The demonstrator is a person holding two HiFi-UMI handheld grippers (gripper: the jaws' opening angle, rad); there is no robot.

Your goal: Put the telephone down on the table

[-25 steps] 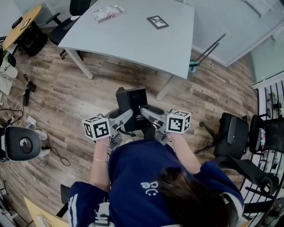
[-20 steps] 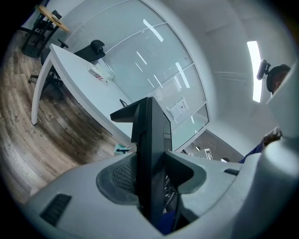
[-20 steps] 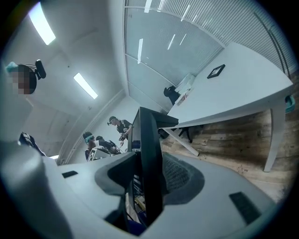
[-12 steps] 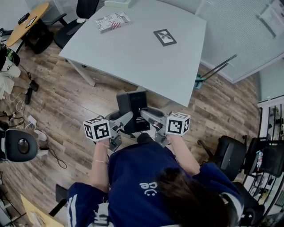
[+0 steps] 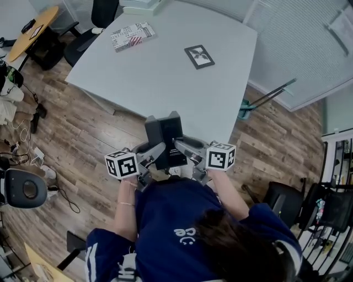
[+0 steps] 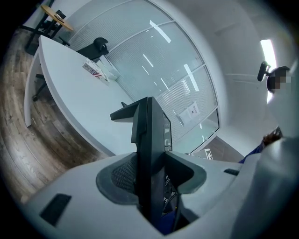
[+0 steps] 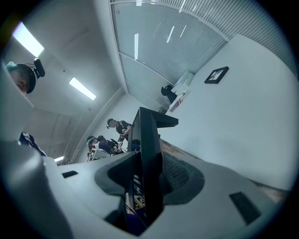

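A black desk telephone is held in the air between both grippers, just short of the near edge of the light grey table. My left gripper grips its left side and my right gripper its right side. In the left gripper view the telephone stands edge-on with both jaws pressed on it. The right gripper view shows the same telephone edge-on and clamped. Its underside is hidden.
On the table lie a small black-framed picture and a printed booklet at the far left. Black office chairs stand behind the table, another chair at my left. People stand in the distance in the right gripper view.
The table has drawn nearer to me and the held telephone now reaches its near edge. Both grippers have kept their hold on the telephone.
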